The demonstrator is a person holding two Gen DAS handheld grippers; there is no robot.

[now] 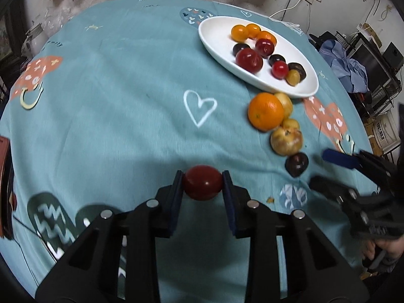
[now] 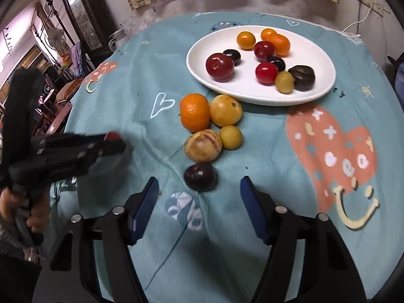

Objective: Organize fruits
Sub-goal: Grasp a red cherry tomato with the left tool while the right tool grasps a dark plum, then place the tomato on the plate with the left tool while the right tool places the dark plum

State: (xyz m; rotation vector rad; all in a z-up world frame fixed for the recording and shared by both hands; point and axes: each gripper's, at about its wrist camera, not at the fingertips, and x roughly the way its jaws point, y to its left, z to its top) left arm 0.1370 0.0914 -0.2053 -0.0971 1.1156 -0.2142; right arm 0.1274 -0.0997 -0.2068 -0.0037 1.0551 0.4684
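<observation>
**Left claw has a red fruit, right claw wide open over the loose pile**

Left claw (image 1: pixel 202 185): pinching a red fruit (image 1: pixel 202 186) between both blue pads, held above the teal cloth of the table (image 1: pixel 113 101). In the right wrist view only a sliver of red shows at its tip.

Right claw (image 2: pixel 199 197): spread wide, nothing between the pads. It sits low over the cloth, with the dark plum (image 2: pixel 200 176) just ahead of the gap between its fingers.

Loose fruit on the cloth, clustered just in front of the plate:
- orange (image 2: pixel 195 112) and a yellow fruit (image 2: pixel 226 110), side by side and touching
- a smaller yellow fruit (image 2: pixel 230 137) and a streaked yellowish fruit (image 2: pixel 202 145) behind them
- dark plum nearest the right claw, just touching the streaked one

White oval plate (image 2: pixel 202 58), far side of the table: three small orange fruits at the back, red ones and dark ones in the middle, one yellow-green fruit near the front rim. The orange lies close to the plate rim; can't tell if it touches.
</observation>
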